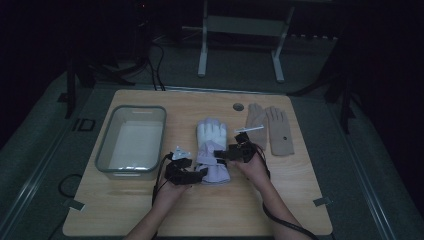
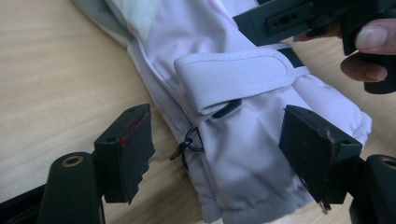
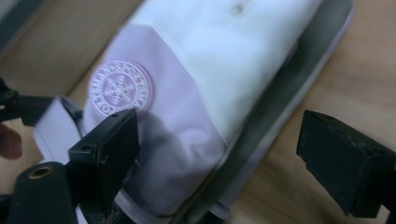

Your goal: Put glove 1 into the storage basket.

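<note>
Lilac ski glove point(image 2: 243, 154) cuff between the left gripper's point(image 2: 219, 149) open fingers point(image 2: 317, 149), right gripper's point(image 3: 224, 158) fingers likewise open, astride its body.

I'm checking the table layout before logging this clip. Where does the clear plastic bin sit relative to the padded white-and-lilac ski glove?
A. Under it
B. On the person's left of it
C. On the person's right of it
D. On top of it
B: in the high view the clear plastic bin stands on the wooden table apart from the padded white-and-lilac ski glove, toward the person's left.
</note>
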Motion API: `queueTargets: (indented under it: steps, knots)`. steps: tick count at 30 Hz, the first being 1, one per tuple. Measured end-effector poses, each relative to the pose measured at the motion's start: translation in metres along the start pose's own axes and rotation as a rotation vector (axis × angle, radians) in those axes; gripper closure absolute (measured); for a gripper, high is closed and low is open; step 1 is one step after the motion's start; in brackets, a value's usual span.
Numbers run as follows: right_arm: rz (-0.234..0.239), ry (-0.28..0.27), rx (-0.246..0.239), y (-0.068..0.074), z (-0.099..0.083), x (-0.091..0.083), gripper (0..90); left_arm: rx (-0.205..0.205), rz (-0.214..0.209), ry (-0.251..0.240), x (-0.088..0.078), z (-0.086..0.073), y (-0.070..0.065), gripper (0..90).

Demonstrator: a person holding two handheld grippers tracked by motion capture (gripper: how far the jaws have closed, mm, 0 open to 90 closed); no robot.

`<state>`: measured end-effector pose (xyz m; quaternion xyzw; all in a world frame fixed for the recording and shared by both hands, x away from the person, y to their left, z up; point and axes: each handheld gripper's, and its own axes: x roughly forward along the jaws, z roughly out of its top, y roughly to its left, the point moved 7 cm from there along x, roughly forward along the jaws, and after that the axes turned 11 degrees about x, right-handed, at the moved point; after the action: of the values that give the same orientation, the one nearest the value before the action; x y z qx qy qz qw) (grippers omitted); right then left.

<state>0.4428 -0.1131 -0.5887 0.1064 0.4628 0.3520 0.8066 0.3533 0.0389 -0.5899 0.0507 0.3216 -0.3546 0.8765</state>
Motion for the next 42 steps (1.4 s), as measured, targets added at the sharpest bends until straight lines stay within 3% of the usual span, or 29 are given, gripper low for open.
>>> queueTargets:
  steps: [5, 8, 11, 14, 20, 24, 26, 34, 42]
  knots:
    - [0.058, 0.043, 0.043, -0.008, -0.008, 0.007, 16.1, -0.036, -0.029, 0.034, 0.008, -0.007, 0.003, 26.1]
    - [0.08, 0.066, 0.037, -0.005, -0.01, 0.008, 30.2, -0.037, -0.03, 0.043, 0.01, -0.009, 0.003, 26.2]
    - [0.125, 0.092, 0.044, -0.002, -0.012, 0.01, 47.1, -0.057, -0.062, 0.062, 0.015, -0.013, 0.003, 26.2]
    - [0.106, 0.092, 0.008, 0.004, -0.013, 0.01, 57.0, -0.057, -0.08, 0.074, 0.017, -0.015, 0.003, 27.7]
    - [0.031, 0.068, -0.036, 0.012, -0.012, 0.005, 73.2, -0.089, -0.129, 0.084, 0.015, -0.015, 0.001, 48.6]
    - [0.017, 0.053, -0.034, 0.016, -0.011, 0.003, 77.0, -0.051, -0.097, 0.071, 0.011, -0.013, -0.003, 66.4]
    - [0.014, 0.042, -0.032, 0.017, -0.011, 0.001, 77.8, -0.052, -0.095, 0.07, 0.01, -0.012, -0.003, 69.8]
    - [0.03, -0.003, -0.024, 0.023, -0.007, -0.008, 79.3, -0.027, -0.081, 0.061, 0.001, -0.003, -0.003, 74.3]
    - [0.038, -0.059, -0.05, 0.044, 0.014, -0.028, 79.3, -0.014, -0.088, 0.014, -0.021, 0.021, 0.002, 74.5]
